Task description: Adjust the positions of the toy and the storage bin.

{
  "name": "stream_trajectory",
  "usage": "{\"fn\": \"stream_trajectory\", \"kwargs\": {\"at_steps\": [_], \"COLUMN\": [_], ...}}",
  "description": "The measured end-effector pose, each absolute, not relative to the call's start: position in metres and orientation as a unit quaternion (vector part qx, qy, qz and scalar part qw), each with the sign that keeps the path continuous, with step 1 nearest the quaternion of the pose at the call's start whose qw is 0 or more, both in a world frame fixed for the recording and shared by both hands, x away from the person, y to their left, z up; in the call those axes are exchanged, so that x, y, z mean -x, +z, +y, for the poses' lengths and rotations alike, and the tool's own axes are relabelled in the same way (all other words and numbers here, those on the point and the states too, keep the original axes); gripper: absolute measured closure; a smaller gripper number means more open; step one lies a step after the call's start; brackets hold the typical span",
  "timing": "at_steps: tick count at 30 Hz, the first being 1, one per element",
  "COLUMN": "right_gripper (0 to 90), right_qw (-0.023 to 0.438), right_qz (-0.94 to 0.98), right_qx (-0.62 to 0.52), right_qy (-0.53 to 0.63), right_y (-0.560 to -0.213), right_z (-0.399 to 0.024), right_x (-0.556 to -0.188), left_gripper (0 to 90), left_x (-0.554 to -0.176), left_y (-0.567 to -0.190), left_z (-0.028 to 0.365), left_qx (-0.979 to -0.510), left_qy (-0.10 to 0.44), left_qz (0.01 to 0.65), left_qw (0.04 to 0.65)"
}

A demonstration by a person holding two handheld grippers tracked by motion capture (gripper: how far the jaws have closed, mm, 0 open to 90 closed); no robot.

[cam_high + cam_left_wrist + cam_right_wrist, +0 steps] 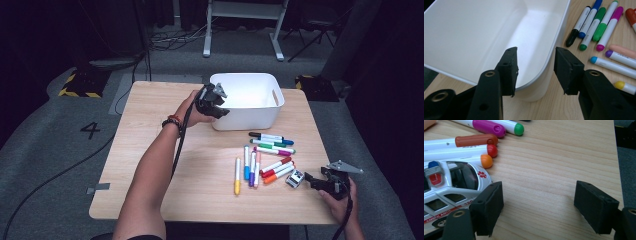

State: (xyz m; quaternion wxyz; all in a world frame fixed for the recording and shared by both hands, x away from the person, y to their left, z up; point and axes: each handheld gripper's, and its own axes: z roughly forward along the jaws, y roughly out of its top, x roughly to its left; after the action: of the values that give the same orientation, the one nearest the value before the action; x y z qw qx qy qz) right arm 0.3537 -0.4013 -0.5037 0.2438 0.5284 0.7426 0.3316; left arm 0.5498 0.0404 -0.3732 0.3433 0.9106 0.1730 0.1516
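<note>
A white bin [250, 76] stands at the back of the wooden table [150, 150]. My left gripper [222, 102] sits at the bin's near left corner. In the left gripper view it [536, 52] straddles the bin wall [554, 37], with one pad inside and the other outside, shut on the corner. Several coloured markers [265, 160] lie loose in front of the bin. A toy ambulance [295, 178] rests by their right end. My right gripper [309, 181] lies low at the table's right front, open. Bare wood shows between its jaws [539, 192], and the ambulance [451, 185] is just outside its left jaw.
Orange, red and brown marker caps [486, 151] lie beside the ambulance. The table's right edge [615, 157] is close to my right gripper. Black, blue, green and magenta markers [596, 22] lie right of the bin. A metal stand [242, 30] is on the floor behind the table.
</note>
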Motion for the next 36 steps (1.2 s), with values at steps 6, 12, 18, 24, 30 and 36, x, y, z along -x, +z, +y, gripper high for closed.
{"fn": "stream_trajectory", "kwargs": {"at_steps": [6, 12, 18, 24, 30, 36], "right_gripper": [23.6, 23.0, 22.8, 22.7, 22.7, 22.7], "right_qw": [0.243, 0.241, 0.239, 0.239, 0.239, 0.238], "right_qz": [0.744, 0.745, 0.747, 0.747, 0.747, 0.748], "right_qx": [-0.526, -0.526, -0.523, -0.523, -0.522, -0.522], "right_qy": [0.332, 0.332, 0.334, 0.334, 0.334, 0.334], "right_y": [-0.504, -0.504, -0.504, -0.504, -0.504, -0.504], "right_z": [-0.401, -0.401, -0.401, -0.401, -0.401, -0.401], "right_x": [-0.354, -0.353, -0.353, -0.353, -0.353, -0.353], "left_gripper": [59.1, 74.8, 79.8, 82.7, 83.8, 79.2], "left_x": [-0.554, -0.553, -0.541, -0.518, -0.488, -0.456], "left_y": [-0.373, -0.376, -0.376, -0.378, -0.379, -0.38], "left_z": [0.035, 0.026, 0.035, 0.049, 0.061, 0.059], "left_qx": [-0.921, -0.938, -0.929, -0.916, -0.905, -0.906], "left_qy": [0.149, 0.119, 0.123, 0.125, 0.138, 0.148], "left_qz": [0.158, 0.141, 0.182, 0.223, 0.255, 0.249], "left_qw": [0.324, 0.294, 0.297, 0.31, 0.312, 0.31]}}
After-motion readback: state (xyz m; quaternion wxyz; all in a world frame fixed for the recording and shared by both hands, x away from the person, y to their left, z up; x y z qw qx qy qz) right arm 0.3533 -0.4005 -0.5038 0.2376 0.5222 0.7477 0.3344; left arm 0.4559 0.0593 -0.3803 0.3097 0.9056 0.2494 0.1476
